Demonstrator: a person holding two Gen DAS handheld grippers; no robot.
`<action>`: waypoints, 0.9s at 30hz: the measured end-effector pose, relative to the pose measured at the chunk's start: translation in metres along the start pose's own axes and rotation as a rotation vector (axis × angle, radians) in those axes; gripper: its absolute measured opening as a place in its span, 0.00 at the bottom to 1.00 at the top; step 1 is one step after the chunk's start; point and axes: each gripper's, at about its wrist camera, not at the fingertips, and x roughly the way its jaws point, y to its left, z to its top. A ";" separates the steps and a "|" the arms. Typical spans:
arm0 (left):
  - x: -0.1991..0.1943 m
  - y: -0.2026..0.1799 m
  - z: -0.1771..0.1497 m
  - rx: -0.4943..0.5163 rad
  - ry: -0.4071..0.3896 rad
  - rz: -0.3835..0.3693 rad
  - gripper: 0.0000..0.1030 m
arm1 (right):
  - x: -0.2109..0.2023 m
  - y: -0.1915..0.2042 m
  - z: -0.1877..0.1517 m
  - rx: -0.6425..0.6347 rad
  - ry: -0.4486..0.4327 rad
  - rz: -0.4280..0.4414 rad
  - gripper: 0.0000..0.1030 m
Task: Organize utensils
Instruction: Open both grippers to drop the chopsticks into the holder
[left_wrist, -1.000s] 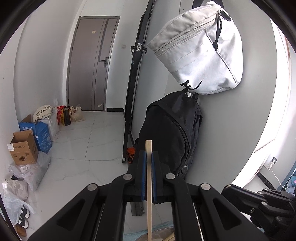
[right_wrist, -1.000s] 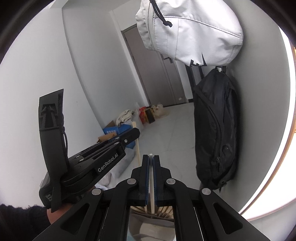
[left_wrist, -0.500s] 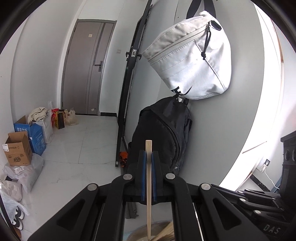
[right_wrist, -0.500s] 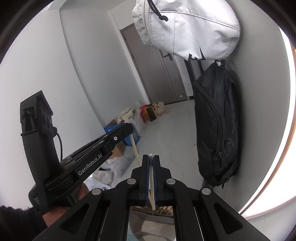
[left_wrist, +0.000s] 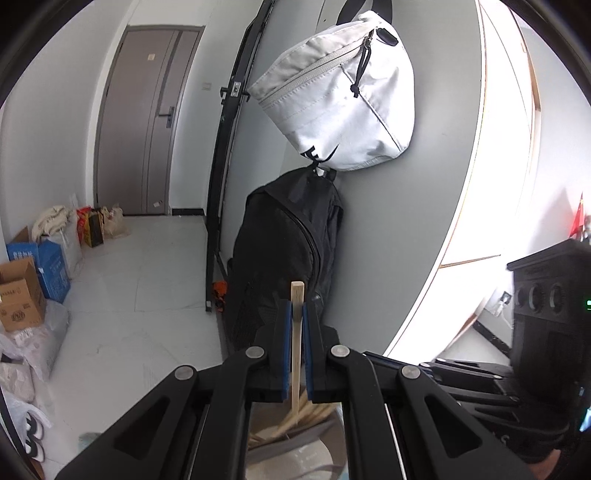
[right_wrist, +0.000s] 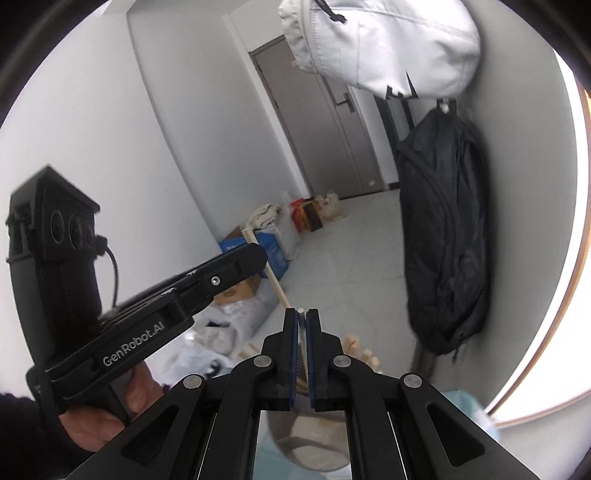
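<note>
hallway floor and a hung backpack (left_wrist: 291, 254) filled the background. left gripper (left_wrist: 295, 325) was clamped on a chopstick (left_wrist: 296, 339), its lower end now down among sticks in the holder (left_wrist: 295, 439) below. right gripper (right_wrist: 302, 332) pinched another chopstick (right_wrist: 301, 325) above that holder (right_wrist: 314, 443), nearer than a second ago, so both seemed about to be dropped in.

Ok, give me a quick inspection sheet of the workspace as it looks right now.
Surface: white tiled floor; no table seen.
Job's things: wooden chopstick in left gripper; another chopstick in right gripper; more sticks in the grey holder below.
Clutter: cardboard box, blue box, bags by the door.
Grippers: both shut on chopsticks.
Cables: black lead on the left gripper's body.
Surroundings: white bag and black backpack hanging on the wall.
</note>
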 end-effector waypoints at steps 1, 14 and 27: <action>0.000 0.001 -0.002 -0.001 0.006 0.001 0.02 | 0.000 -0.002 -0.002 0.010 0.003 -0.002 0.04; -0.001 0.002 -0.010 -0.018 0.113 -0.018 0.02 | 0.001 -0.017 -0.023 0.115 0.064 -0.013 0.06; -0.013 0.003 -0.022 -0.039 0.218 0.001 0.12 | -0.047 -0.010 -0.045 0.135 0.049 -0.063 0.08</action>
